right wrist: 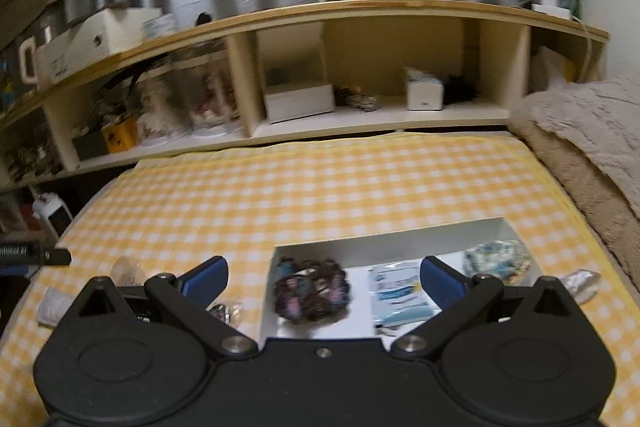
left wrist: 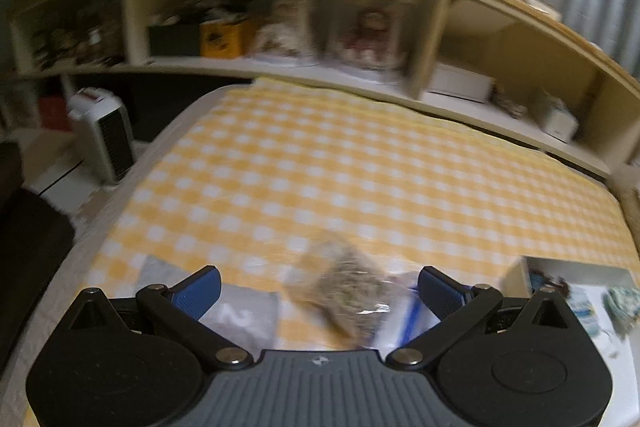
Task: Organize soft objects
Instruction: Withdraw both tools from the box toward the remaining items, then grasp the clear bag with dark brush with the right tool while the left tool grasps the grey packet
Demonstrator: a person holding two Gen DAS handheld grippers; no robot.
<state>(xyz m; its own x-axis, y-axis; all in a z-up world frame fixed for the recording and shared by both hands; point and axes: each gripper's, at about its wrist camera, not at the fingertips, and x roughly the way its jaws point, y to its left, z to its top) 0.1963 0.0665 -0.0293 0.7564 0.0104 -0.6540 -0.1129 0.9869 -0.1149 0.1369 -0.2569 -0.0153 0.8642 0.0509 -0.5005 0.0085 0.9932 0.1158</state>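
In the left wrist view my left gripper (left wrist: 320, 287) is open above a brownish soft item in a clear bag (left wrist: 344, 291), beside a grey packet (left wrist: 240, 315) and a white-and-blue packet (left wrist: 404, 323) on the yellow checked cloth (left wrist: 320, 167). In the right wrist view my right gripper (right wrist: 324, 281) is open over a white box (right wrist: 392, 239) that holds a dark floral soft item (right wrist: 310, 291), a white-and-blue packet (right wrist: 400, 295) and a blue patterned cloth item (right wrist: 498, 259). The box also shows in the left wrist view (left wrist: 560, 263).
A wooden shelf unit (right wrist: 360, 11) with boxes and dolls runs along the bed's far side. A beige fluffy blanket (right wrist: 588, 143) lies at right. More bagged items (right wrist: 128, 267) lie left of the box, one (right wrist: 580, 281) at its right. A white heater (left wrist: 104, 135) stands left of the bed.
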